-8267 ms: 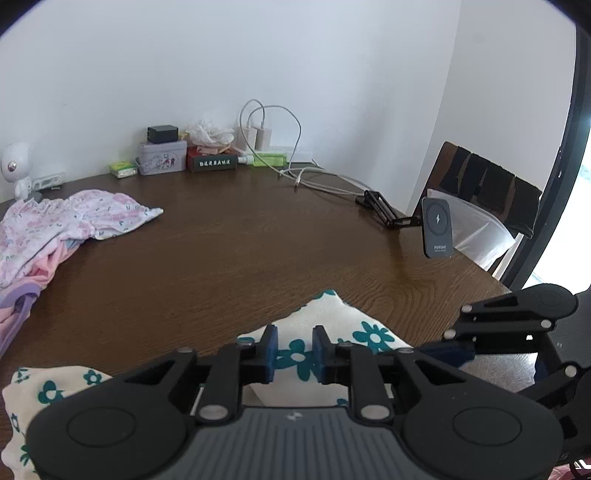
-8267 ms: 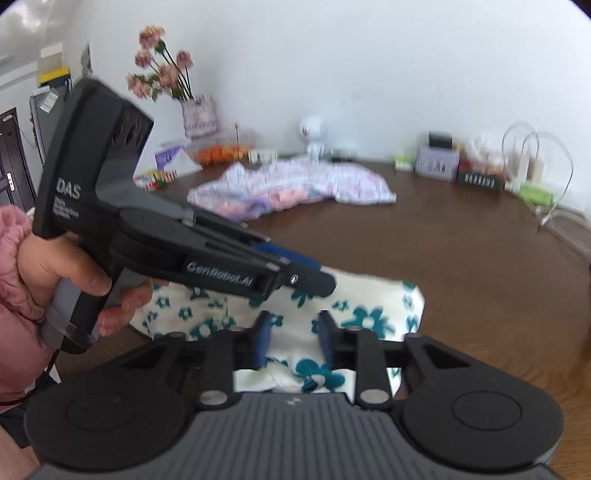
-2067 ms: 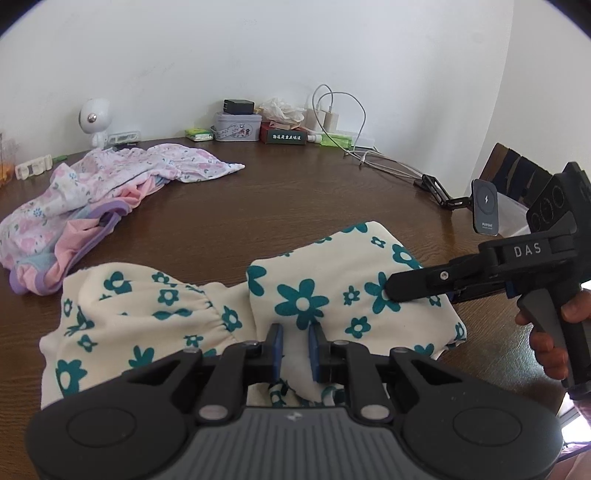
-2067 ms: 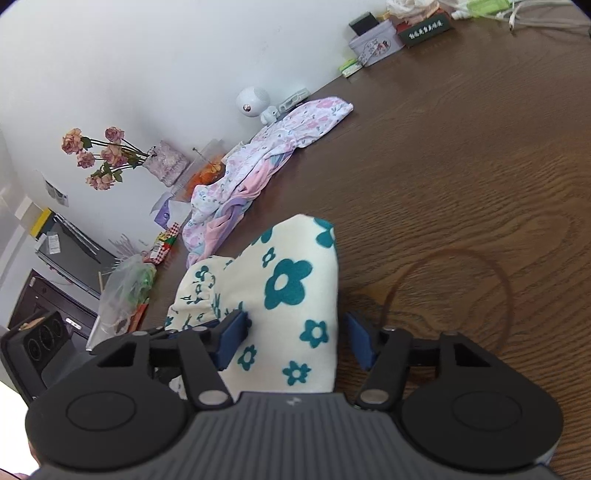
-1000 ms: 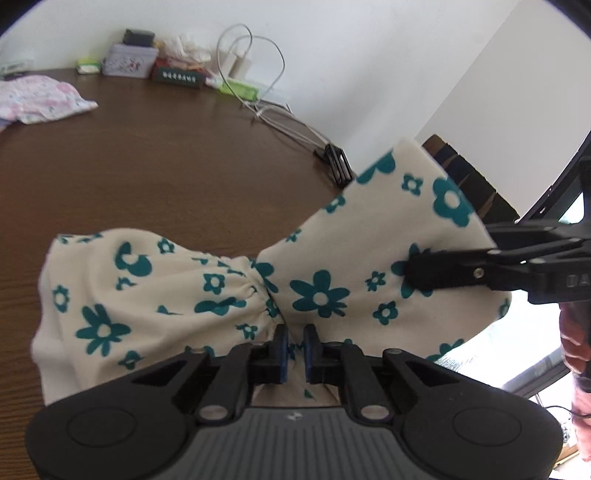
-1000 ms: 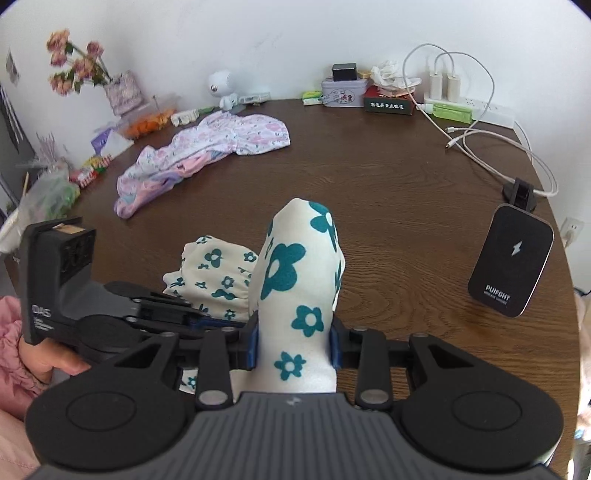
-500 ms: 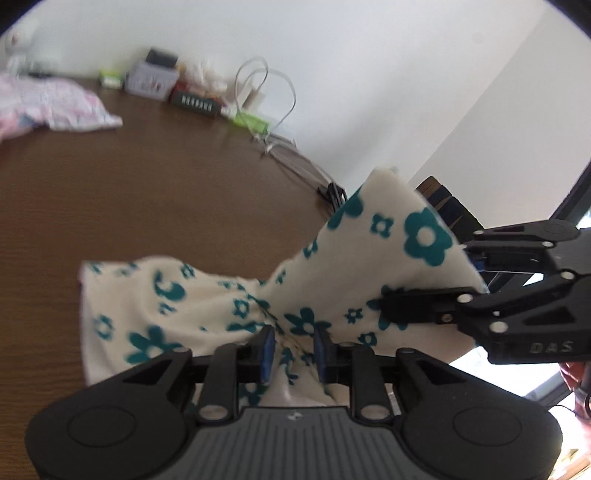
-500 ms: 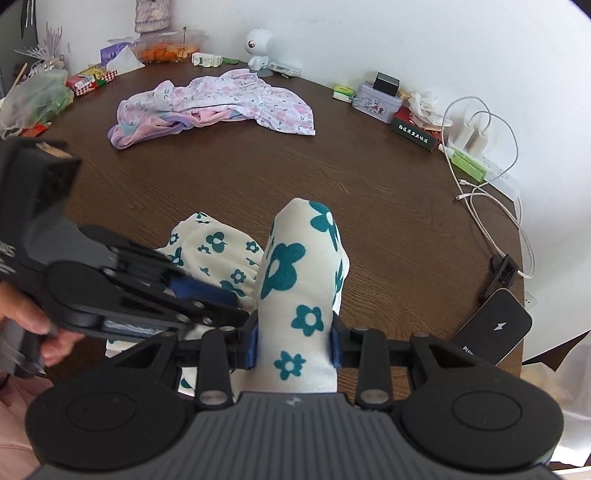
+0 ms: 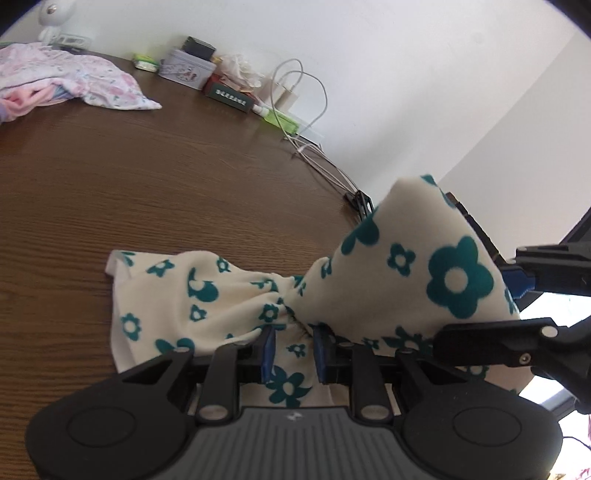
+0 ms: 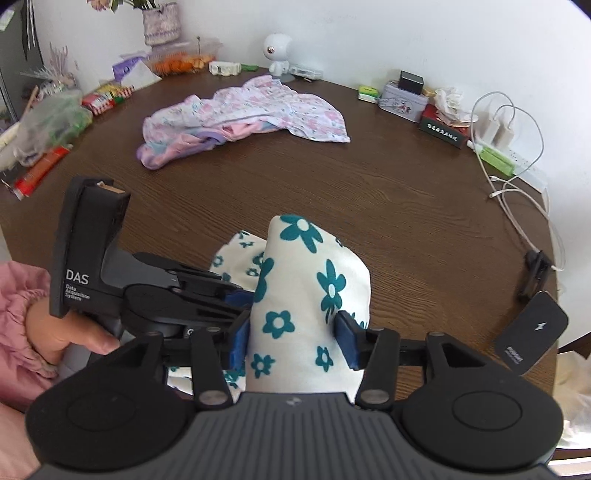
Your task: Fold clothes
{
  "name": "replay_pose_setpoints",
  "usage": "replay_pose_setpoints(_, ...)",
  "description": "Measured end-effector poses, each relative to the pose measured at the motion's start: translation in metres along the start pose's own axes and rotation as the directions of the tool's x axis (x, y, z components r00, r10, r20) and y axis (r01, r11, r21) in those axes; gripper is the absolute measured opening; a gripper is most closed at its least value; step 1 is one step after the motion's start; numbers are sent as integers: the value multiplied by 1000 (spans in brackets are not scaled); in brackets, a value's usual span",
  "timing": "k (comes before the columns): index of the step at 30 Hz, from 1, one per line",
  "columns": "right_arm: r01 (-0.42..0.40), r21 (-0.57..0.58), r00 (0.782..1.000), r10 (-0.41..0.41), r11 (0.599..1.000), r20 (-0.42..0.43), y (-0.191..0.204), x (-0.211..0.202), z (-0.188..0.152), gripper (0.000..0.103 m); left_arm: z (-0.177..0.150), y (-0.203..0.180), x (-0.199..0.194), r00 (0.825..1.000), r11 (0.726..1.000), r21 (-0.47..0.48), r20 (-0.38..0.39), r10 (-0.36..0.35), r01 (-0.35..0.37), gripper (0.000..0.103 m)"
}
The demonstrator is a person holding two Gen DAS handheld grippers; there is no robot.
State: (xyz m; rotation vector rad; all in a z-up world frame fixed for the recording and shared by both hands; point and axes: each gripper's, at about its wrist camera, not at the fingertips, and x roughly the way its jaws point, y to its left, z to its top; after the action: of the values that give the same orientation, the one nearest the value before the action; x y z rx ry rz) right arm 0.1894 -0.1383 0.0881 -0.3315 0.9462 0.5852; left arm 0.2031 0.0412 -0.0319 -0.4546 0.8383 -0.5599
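Work surface: a round, dark brown wooden table (image 10: 388,192) with visible grain, set against a white wall (image 9: 369,55).

Far rim, along the wall: a small white robot figure (image 10: 279,50), a patterned tin (image 10: 400,101) with a black box on top, a dark red box (image 10: 445,133), a green power strip (image 10: 496,157) with white chargers, and white cables (image 10: 524,218) trailing toward the right edge. A black phone stand with a charging pad (image 10: 532,334) sits at the near right rim. At the far left: a vase of flowers (image 10: 160,20), snack packets (image 10: 105,98) and plastic bags.

A heap of pink and lilac floral clothes (image 10: 243,114) lies on the far half of the table, well apart from the work.

The cream garment with teal flowers (image 10: 306,295) is at the near edge, partly raised off the wood. The left gripper (image 9: 293,349) pinches its gathered middle with the blue pads set narrowly. The right gripper (image 10: 293,341) has its jaws opening; the folded end of the garment sits between them, and the pads still touch it on both sides. A hand (image 10: 70,334) in a pink sleeve holds the left gripper's handle.
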Motion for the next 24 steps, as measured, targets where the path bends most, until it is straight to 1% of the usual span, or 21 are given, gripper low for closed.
replay_pose_setpoints(4,-40,48,999,38,998,26,-3,5,4,50,-1,11,-19,1000,999,-32,23,18,-17,19)
replay_pose_setpoints(7,-81,71,996,78,994,41,-3,6,8,52,-3,21,-33,998,998,-42,41,52,-50,19)
replay_pose_setpoints(10,-138,64,990,135,988,50,4,10,11,54,-4,31,-43,995,995,-59,56,85,-82,20)
replay_pose_setpoints(13,-201,53,979,198,978,54,15,17,10,54,-5,42,-54,991,990,-84,63,118,-113,20)
replay_pose_setpoints(15,-239,47,970,237,970,51,23,25,9,53,-5,48,-63,986,986,-91,75,149,-142,20)
replay_pose_setpoints(17,-269,54,963,267,962,42,28,35,7,53,-6,53,-75,977,978,-99,94,192,-182,20)
replay_pose_setpoints(19,-286,47,958,284,957,47,34,43,3,52,-6,57,-87,970,974,-107,118,213,-200,20)
replay_pose_setpoints(21,-297,39,953,294,954,68,38,50,-1,52,-3,59,-100,964,973,-113,150,218,-202,20)
replay_pose_setpoints(24,-321,42,944,315,946,101,41,57,-10,52,1,51,-112,960,977,-88,185,209,-195,20)
